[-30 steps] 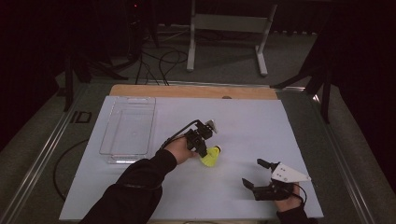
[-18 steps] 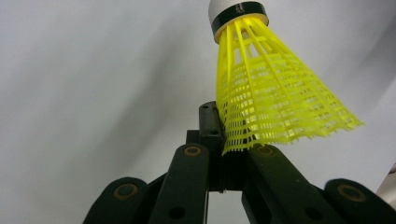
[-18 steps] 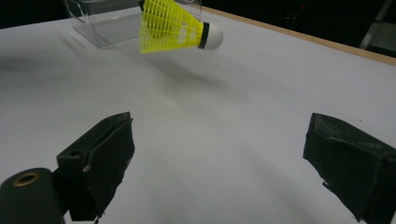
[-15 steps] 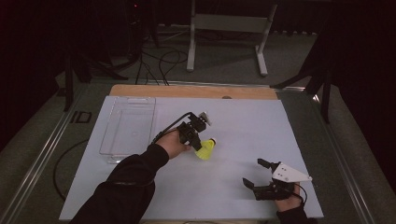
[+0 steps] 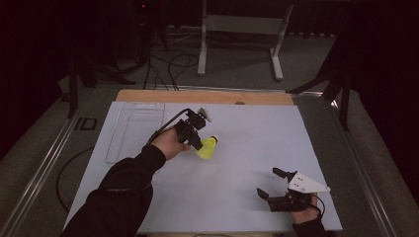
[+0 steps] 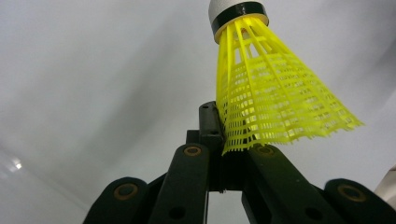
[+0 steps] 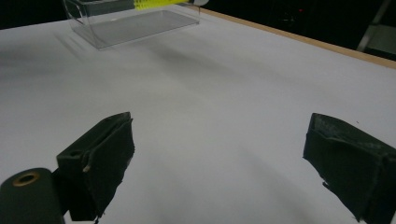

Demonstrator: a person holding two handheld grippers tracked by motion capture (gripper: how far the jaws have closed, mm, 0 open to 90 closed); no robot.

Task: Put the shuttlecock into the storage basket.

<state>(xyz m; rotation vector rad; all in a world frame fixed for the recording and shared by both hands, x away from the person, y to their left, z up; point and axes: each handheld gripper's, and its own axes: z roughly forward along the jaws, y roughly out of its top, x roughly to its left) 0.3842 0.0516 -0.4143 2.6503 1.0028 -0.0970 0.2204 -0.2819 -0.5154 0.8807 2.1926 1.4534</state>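
White tabletop (image 5: 237,173): left gripper (image 5: 196,140) jaws clamp shuttlecock (image 5: 207,147) near clear bin (image 5: 133,129); right gripper (image 5: 269,185) jaws apart.

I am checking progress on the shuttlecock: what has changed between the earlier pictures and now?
The left claw, shut on the skirt edge of the yellow shuttlecock, has carried it farther up the white table in the high view, nearer the clear plastic box. The grip is unchanged. The right claw stayed open in its place, and the box did not move.
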